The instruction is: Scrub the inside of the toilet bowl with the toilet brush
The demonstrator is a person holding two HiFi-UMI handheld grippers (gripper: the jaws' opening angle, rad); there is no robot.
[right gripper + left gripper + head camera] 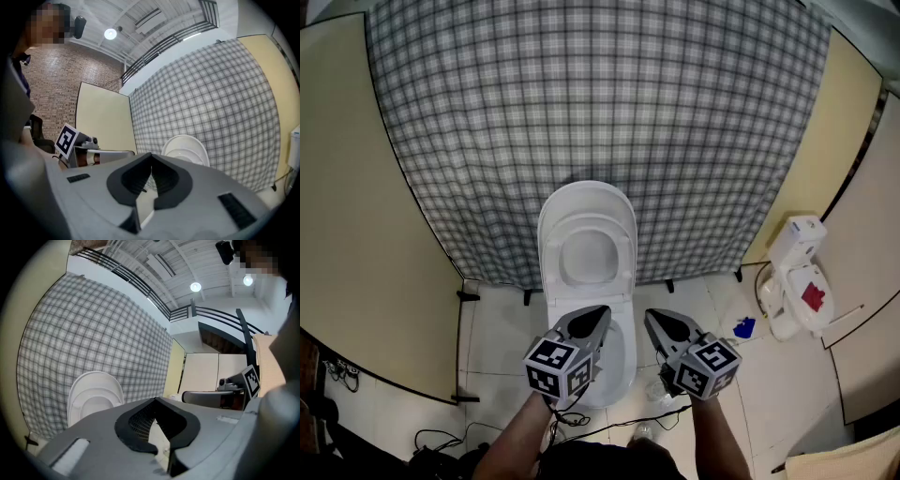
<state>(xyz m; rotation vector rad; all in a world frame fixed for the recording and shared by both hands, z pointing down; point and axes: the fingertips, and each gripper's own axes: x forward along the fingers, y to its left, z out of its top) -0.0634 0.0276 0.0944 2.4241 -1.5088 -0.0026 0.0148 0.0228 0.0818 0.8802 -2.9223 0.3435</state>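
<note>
**Head view: brush not yet picked up**

The left gripper (592, 323) and right gripper (661, 326) are held shut and empty over the toilet bowl (622, 361), at six o'clock from the raised lid (586, 211). No brush can be made out; one must likely be found and gripped first.

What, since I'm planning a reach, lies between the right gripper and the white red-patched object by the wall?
In the head view, a small blue object on the pale tiled floor.

Checked curtain (600, 94) backs white tiled floor (497, 328) (cream panels (347, 187) flanking).
</note>
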